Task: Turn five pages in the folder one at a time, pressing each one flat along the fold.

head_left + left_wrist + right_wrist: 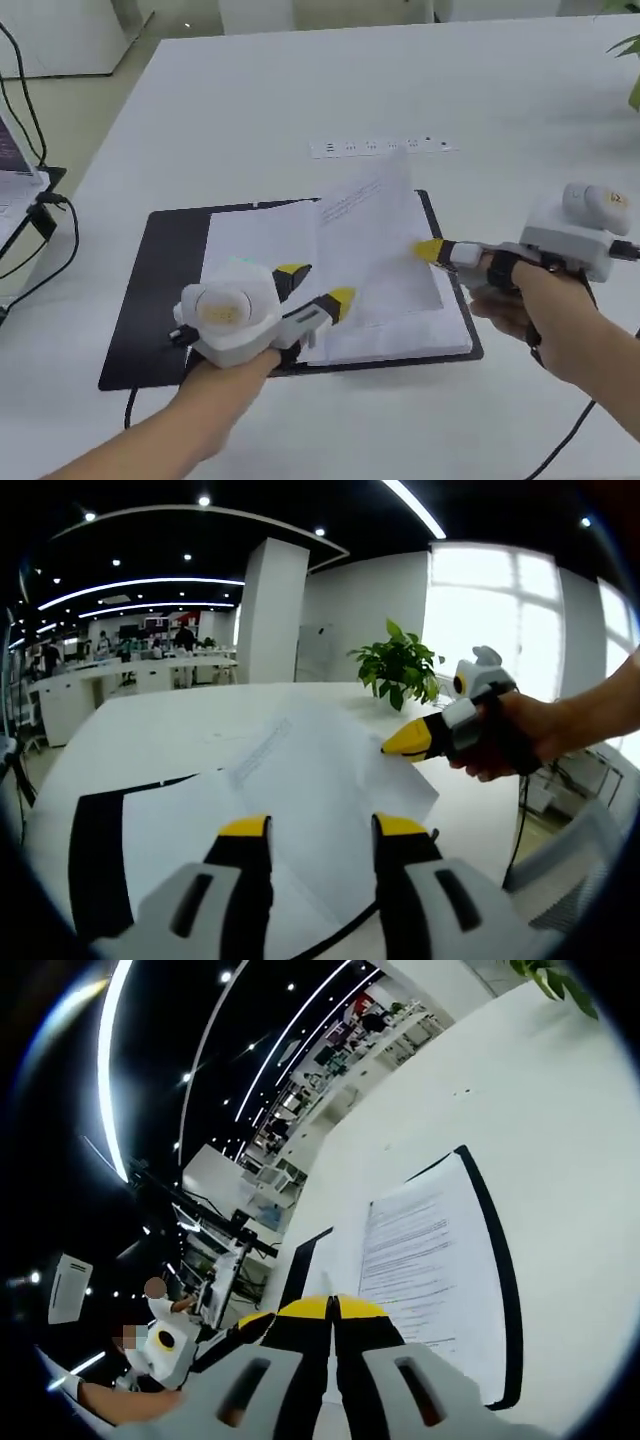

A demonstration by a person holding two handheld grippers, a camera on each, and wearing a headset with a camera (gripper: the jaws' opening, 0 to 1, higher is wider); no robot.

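Open black folder (160, 300), one page (372, 225) half-raised.

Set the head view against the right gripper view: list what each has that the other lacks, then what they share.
Head view: a power strip beyond the folder, and the right claw from outside, shut on a lifted page. Right gripper view: ceiling lights and distant desks past the table. Both: the folder, the table, the left claw.
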